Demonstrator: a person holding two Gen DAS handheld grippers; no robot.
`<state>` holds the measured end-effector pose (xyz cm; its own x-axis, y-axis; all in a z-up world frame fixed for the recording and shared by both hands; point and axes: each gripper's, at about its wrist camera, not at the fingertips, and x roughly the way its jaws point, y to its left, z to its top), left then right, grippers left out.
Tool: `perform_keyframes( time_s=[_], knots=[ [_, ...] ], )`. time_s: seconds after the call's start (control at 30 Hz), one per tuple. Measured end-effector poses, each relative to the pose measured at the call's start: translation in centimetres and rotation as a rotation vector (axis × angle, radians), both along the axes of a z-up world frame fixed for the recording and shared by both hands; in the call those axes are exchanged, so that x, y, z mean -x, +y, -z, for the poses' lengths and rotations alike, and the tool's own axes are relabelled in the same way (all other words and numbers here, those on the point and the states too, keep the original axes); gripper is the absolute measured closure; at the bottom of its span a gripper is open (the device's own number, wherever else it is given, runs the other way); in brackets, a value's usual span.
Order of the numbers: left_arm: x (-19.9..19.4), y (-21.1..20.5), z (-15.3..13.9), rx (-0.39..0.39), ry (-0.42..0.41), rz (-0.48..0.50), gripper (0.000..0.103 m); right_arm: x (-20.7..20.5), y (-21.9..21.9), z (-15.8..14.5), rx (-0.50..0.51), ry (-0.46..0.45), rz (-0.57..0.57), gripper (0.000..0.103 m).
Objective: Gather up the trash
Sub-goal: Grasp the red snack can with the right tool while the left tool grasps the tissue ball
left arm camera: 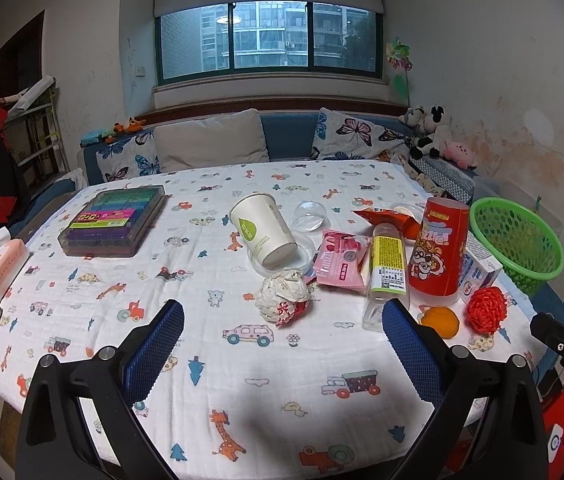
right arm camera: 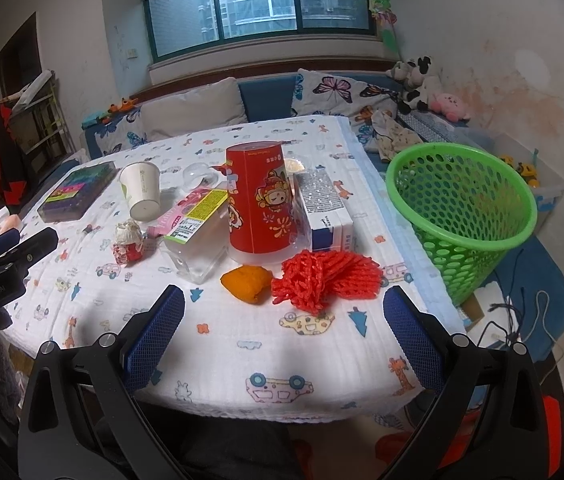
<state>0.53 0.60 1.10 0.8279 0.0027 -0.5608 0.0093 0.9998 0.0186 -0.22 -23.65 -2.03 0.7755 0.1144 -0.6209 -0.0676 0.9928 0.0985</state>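
Here both tools hang above the worktop [left arm camera: 265, 376] with nothing held: the left hand-held gripper [left arm camera: 283, 338] spread wide before the crumpled paper ball [left arm camera: 284, 296], the right hand-held gripper [right arm camera: 284, 324] equally wide near the red foam net [right arm camera: 324, 278] and orange peel [right arm camera: 246, 282]. The green basket [right arm camera: 462, 216] stands at the worktop's right edge.

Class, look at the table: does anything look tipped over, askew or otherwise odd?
Yes. The paper cup lies on its side across a clear lid. The clear bottle also lies flat. The red canister stands with its print upside down.
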Motion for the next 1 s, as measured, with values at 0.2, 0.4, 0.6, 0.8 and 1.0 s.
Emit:
perform_keyframes(
  time_s=[0.2,0.4,0.6,0.8,1.0],
  knots=[
    [-1.1,0.1,0.3,-0.005,0.014,-0.001,0.007,-1.0,-0.1,-0.1,0.004,0.007,-0.003,0.004],
    [-2.2,0.3,0.8,-0.006,0.029,-0.008,0.007,-2.2,0.1,-0.1,0.008,0.013,-0.018,0.004],
    [-3.4,0.8,1.3,-0.009,0.052,-0.020,0.007,-4.2,0.9,-0.5,0.027,0.000,-0.051,0.004],
    [-4.7,1.6,2.2,-0.003,0.089,-0.034,0.007,-7.3,1.8,-0.8,0.036,-0.007,-0.090,0.004],
    [-6.0,2.5,3.4,0.008,0.134,-0.034,0.007,-11.1,2.2,-1.2,0.024,-0.001,-0.129,0.004]
  ],
)
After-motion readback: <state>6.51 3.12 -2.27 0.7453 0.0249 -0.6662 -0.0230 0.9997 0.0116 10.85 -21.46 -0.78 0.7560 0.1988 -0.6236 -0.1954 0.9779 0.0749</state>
